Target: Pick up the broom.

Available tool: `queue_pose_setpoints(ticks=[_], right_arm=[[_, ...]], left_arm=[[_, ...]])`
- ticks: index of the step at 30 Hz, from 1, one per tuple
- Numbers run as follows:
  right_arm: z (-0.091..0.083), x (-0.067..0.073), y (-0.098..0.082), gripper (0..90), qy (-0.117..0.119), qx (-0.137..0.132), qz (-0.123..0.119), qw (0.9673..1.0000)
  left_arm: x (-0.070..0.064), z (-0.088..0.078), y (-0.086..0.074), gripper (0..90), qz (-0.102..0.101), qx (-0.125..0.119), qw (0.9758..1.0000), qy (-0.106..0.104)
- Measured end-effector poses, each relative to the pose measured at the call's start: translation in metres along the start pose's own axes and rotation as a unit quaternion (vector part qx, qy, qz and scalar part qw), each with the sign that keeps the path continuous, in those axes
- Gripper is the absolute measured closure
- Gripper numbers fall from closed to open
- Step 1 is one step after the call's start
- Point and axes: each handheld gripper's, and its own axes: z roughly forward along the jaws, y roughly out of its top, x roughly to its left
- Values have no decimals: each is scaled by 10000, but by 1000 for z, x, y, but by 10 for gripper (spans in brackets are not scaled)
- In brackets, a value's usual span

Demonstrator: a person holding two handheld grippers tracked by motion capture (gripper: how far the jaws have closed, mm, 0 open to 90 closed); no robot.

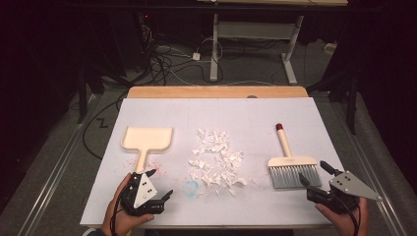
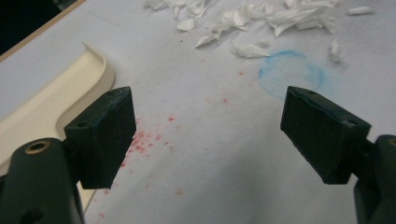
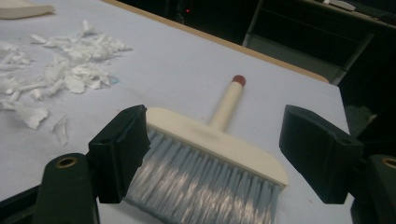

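A cream dustpan [image 1: 147, 139] lies at the left of the white table sheet, its handle pointing toward the near edge. White paper scraps [image 1: 216, 158] are strewn in the middle. A cream hand brush [image 1: 290, 164] with grey bristles and a red-tipped handle lies at the right. My left gripper [image 1: 161, 184] is open just past the dustpan handle's end, over bare sheet; the dustpan [image 2: 51, 100] shows beside its left jaw. My right gripper [image 1: 314, 173] is open, low and right of the bristles, and the brush [image 3: 210, 149] lies between and ahead of its jaws.
Red specks [image 2: 154, 137] and a faint blue ring [image 2: 292, 72] mark the sheet near the left gripper. The table's wooden far edge [image 1: 216, 92] borders a dark floor with cables and another desk's legs [image 1: 214, 44].
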Motion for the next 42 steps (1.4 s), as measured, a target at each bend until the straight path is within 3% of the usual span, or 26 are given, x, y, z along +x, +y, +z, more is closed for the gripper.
queue_pose_setpoints(ticks=[6, 9, 11, 14, 15, 22, 25, 26, 29, 30, 32, 33, 34, 38, 39, 40, 41, 42], right_arm=[[0, 8, 2, 235, -210, 134, -329, 9991], [2, 7, 2, 240, -245, 171, -245, 9993], [4, 4, 3, 218, -326, 349, -74, 9988], [6, 1, 4, 199, -424, 493, -46, 9979], [10, -2, 5, 195, -453, 644, 22, 9969], [34, -5, 17, 192, -484, 745, -101, 9960], [60, -11, 30, 201, -336, 1054, -53, 9939], [60, -11, 30, 201, -336, 1054, -53, 9939], [82, -18, 40, 254, -101, 1209, 69, 9926], [99, -23, 45, 266, -98, 1419, 143, 9897], [107, -26, 46, 267, -71, 1523, 201, 9881], [116, -28, 46, 272, -78, 1674, 292, 9854], [132, -31, 45, 275, -106, 1979, 442, 9792], [155, -35, 42, 315, -109, 2324, 681, 9702], [155, -35, 42, 315, -109, 2324, 681, 9702], [166, -35, 39, 356, -111, 2626, 761, 9618], [171, -34, 36, 377, -67, 2755, 839, 9576], [171, -34, 36, 377, -67, 2755, 839, 9576]], left_arm=[[0, 3, 2, 174, 56, -25, 10000, -33], [0, 4, 1, 175, 102, 28, 9999, -77], [-1, 3, 0, 174, 109, 62, 9999, -50], [-1, 2, 0, 174, 105, 79, 9999, 3], [-2, 2, 0, 174, 126, 83, 9999, 4], [-2, 6, 1, 174, 149, 107, 9998, -54], [-1, 6, 1, 174, 160, 122, 9998, -75], [-1, 6, 0, 174, 162, 123, 9998, -81], [-3, 6, 0, 175, 184, 132, 9997, -81], [-3, 6, 0, 177, 192, 140, 9997, -76], [-4, 6, 0, 177, 217, 167, 9996, -62], [-5, 6, 0, 177, 221, 179, 9996, -66], [-5, 6, 0, 177, 235, 198, 9995, -68], [-6, 5, -2, 178, 228, 238, 9994, -61], [-5, 5, -3, 178, 222, 239, 9995, -57], [-5, 4, -3, 178, 211, 236, 9995, -56], [-5, 4, -4, 177, 207, 245, 9995, -58], [-6, 4, -4, 177, 194, 234, 9995, -55]])
